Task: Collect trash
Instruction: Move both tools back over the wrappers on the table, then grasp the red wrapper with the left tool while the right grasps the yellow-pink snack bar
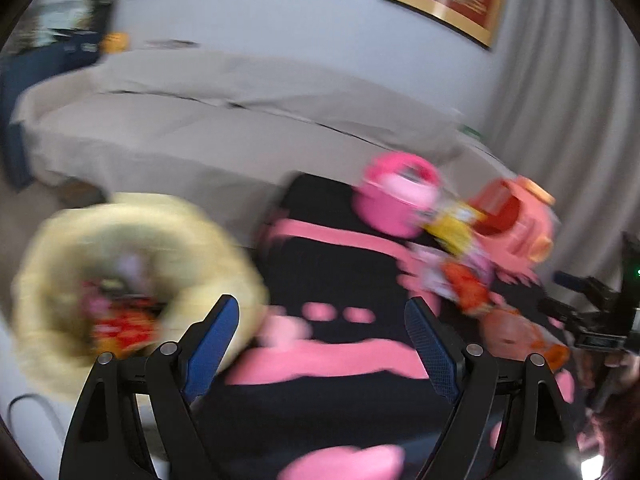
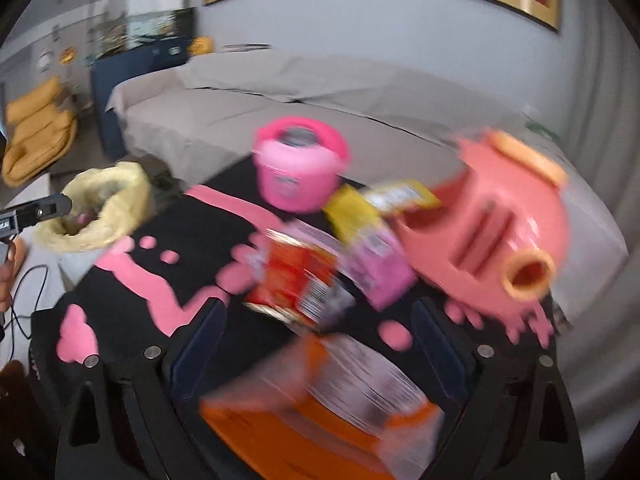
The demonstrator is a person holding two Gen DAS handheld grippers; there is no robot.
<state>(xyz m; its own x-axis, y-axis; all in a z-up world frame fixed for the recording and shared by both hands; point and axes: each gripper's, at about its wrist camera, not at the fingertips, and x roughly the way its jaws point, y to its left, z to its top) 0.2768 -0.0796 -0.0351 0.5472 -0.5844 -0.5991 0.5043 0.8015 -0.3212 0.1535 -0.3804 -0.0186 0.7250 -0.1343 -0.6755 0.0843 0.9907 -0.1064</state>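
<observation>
Both views are motion-blurred. A bin lined with a yellow bag (image 1: 132, 276) (image 2: 100, 208) stands at the left of a black and pink table (image 1: 332, 264) (image 2: 192, 240); wrappers lie inside it. My left gripper (image 1: 320, 340) is open and empty over the table, just right of the bin. Loose packets lie on the table: a red one (image 2: 296, 276), a purple one (image 2: 380, 264), a yellow one (image 2: 360, 208) and an orange one (image 2: 332, 392). My right gripper (image 2: 320, 344) is open with the orange packet lying between its fingers.
A pink bucket (image 2: 300, 168) (image 1: 396, 200) stands at the table's far side. A salmon-pink toy pig (image 2: 500, 228) (image 1: 516, 224) lies on the right. A grey sofa (image 2: 320, 100) runs behind, a curtain on the right.
</observation>
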